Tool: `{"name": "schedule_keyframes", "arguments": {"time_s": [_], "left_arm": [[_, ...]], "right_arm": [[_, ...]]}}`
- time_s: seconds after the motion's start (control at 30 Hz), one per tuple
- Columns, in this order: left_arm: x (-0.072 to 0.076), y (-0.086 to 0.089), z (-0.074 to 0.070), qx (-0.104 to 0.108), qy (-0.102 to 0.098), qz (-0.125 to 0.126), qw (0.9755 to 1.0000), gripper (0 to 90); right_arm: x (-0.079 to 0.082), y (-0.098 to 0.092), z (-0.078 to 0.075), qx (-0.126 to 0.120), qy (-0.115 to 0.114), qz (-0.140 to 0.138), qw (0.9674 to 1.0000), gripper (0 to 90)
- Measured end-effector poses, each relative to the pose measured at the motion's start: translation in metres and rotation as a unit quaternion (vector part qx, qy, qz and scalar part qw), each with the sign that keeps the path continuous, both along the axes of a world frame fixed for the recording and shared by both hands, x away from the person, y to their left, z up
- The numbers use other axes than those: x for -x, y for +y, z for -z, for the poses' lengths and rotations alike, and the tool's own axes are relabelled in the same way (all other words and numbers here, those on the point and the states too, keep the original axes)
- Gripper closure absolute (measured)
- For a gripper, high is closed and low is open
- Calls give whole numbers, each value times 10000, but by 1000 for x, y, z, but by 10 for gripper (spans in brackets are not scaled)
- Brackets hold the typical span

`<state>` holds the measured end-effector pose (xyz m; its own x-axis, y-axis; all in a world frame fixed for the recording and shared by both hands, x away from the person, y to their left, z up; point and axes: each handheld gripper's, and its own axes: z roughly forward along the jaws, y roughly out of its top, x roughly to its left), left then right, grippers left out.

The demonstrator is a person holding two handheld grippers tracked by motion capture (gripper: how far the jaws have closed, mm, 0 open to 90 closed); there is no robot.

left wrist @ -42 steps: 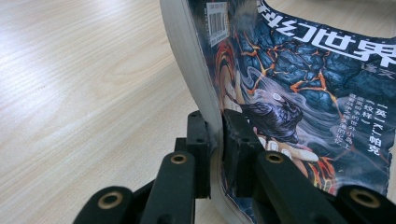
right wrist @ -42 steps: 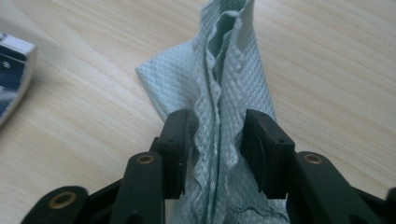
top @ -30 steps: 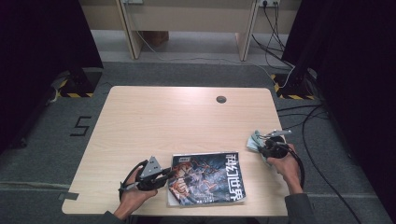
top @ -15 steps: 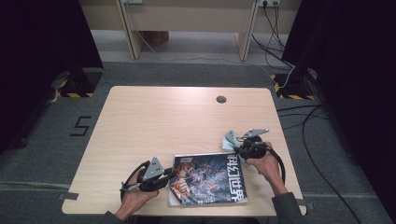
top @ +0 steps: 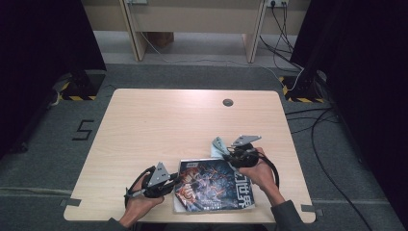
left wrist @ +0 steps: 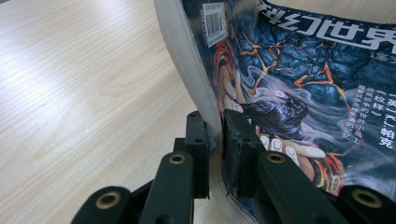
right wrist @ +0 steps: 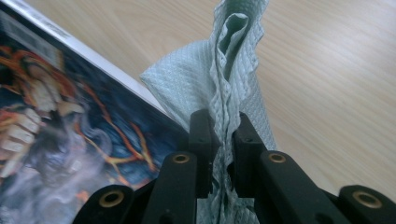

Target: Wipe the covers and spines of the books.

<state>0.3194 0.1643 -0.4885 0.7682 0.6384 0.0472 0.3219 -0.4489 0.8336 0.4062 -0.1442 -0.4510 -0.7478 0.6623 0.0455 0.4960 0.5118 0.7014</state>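
At the near edge of the desk [top: 144, 125] the left gripper [top: 169, 182] has its fingers [left wrist: 198, 140] clamped on the left edge of a magazine [top: 214, 185], lifting that edge so the page block curls upward in the left gripper view while the rest lies flat. The magazine is a glossy, flexible paperback with a dark blue and orange cover, a barcode near its top corner and large white characters along one side; its long axis runs left to right along the desk's near edge. At about one o'clock from the magazine's middle, the right gripper [top: 226, 153] pinches a pale blue-green cloth [top: 219, 147], soft, waffle-textured and bunched into folds that stand up between the fingers [right wrist: 201, 135]. The cloth hangs at the magazine's far right corner, just over or touching its edge; which one cannot be told. The cover lies toward seven o'clock from the right fingers, so the right hand is much the nearer for a wiping pass, judged to run along the long axis. Farther off, a small round grommet [top: 228, 102] sits in the smooth pale woodgrain.
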Motion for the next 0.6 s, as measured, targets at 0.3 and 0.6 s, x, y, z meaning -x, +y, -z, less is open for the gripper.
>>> {"name": "schedule_keyframes", "arguments": {"time_s": [0.3, 0.6], "left_arm": [[0, 0, 0, 28, -5, 7, 10000, 798], [0, 1, -1, 44, -8, 19, 10000, 795]], "right_arm": [[-8, -20, 7, 96, 223, 278, 9993, 820], [-25, -68, 27, 216, 522, 1011, 9933, 820]]}}
